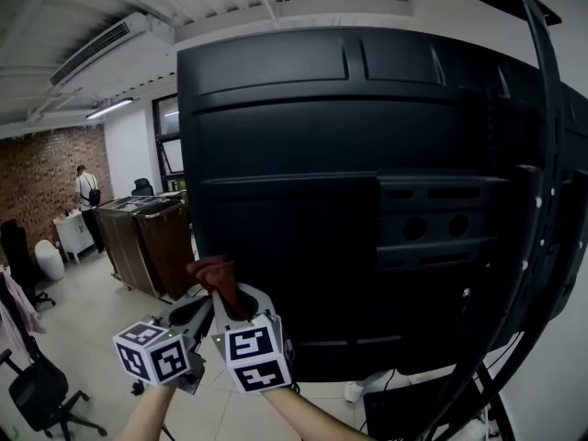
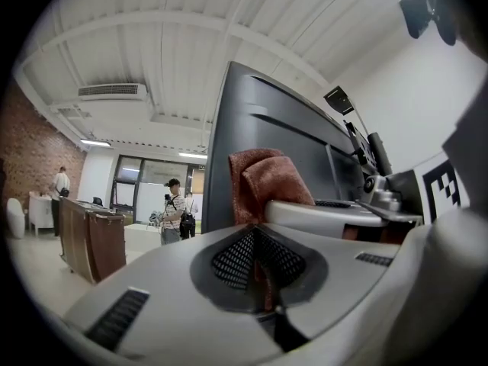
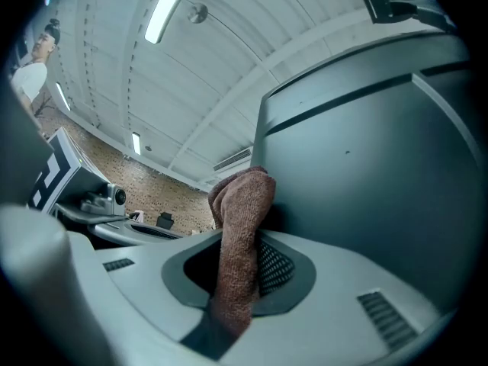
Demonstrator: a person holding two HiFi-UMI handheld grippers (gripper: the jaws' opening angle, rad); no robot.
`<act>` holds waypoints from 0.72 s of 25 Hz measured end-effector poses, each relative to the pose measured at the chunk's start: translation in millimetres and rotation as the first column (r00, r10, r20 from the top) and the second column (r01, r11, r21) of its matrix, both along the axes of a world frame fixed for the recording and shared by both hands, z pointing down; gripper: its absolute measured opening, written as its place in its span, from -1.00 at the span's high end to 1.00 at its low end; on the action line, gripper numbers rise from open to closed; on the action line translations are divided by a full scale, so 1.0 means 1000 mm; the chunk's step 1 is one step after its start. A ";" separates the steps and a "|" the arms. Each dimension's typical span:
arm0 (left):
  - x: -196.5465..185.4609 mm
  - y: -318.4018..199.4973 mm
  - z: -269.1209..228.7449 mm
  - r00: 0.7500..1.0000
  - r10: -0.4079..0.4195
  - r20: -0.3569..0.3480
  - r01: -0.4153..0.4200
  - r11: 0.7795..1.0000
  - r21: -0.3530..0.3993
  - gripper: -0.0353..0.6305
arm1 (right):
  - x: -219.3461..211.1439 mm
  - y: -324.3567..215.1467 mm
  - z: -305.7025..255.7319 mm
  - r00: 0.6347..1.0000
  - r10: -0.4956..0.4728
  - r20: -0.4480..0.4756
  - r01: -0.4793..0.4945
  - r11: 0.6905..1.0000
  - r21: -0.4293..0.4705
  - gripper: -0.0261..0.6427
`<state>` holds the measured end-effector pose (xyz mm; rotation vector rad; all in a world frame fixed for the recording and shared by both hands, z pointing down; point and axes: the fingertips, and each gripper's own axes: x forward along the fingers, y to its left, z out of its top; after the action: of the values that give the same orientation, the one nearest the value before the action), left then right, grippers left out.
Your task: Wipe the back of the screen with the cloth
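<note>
The screen's black back panel [image 1: 367,200] fills the head view and rises just beyond both sets of jaws [image 2: 259,120] [image 3: 381,151]. A reddish-brown cloth [image 1: 216,278] stands bunched at the panel's lower left edge. My right gripper [image 1: 230,306] is shut on the cloth [image 3: 236,235], which runs down between its pads and touches the panel. My left gripper [image 1: 204,309] sits close beside it on the left, its jaws closed with a thin strip of cloth [image 2: 263,185] between them. The left gripper's tips [image 2: 255,227] meet under the cloth's folds.
A black stand frame [image 1: 542,200] curves down the screen's right side, with cables below. Brown bins [image 1: 147,237] stand at the left, an office chair [image 1: 41,393] at the lower left. One person [image 1: 87,196] is far back; another person [image 2: 174,212] stands past the bins.
</note>
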<state>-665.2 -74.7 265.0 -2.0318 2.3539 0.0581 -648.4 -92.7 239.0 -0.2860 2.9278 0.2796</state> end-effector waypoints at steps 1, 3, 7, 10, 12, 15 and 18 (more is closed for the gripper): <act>0.006 -0.005 0.000 1.000 0.016 -0.004 -0.016 1.000 0.002 0.87 | 0.006 -0.004 0.001 1.000 0.011 0.001 -0.011 1.000 0.003 0.72; 0.019 -0.017 0.000 0.999 0.049 -0.010 -0.049 0.999 0.004 0.87 | 0.019 -0.015 0.004 0.999 0.036 0.003 -0.036 0.999 0.007 0.72; 0.051 -0.045 -0.001 0.993 0.115 -0.006 -0.115 0.993 0.004 0.87 | 0.054 -0.042 0.007 0.995 0.100 0.017 -0.100 0.995 0.001 0.72; 0.081 -0.068 -0.002 0.985 0.172 0.001 -0.172 0.985 0.000 0.87 | 0.085 -0.063 0.006 0.987 0.156 0.032 -0.156 0.988 0.008 0.72; 0.103 -0.083 -0.002 0.977 0.211 0.007 -0.211 0.977 -0.002 0.87 | 0.107 -0.077 0.005 0.980 0.196 0.040 -0.197 0.980 0.018 0.72; 0.137 -0.106 -0.005 0.963 0.267 0.017 -0.267 0.964 0.004 0.87 | 0.142 -0.099 0.003 0.966 0.254 0.054 -0.256 0.966 0.024 0.72; 0.173 -0.127 -0.009 0.944 0.330 0.027 -0.330 0.944 0.008 0.87 | 0.180 -0.123 0.002 0.945 0.321 0.067 -0.322 0.947 0.010 0.72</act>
<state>-492.5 -201.3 256.4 -2.3821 1.9675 0.0541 -468.5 -215.7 241.1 -0.7581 2.8024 0.3393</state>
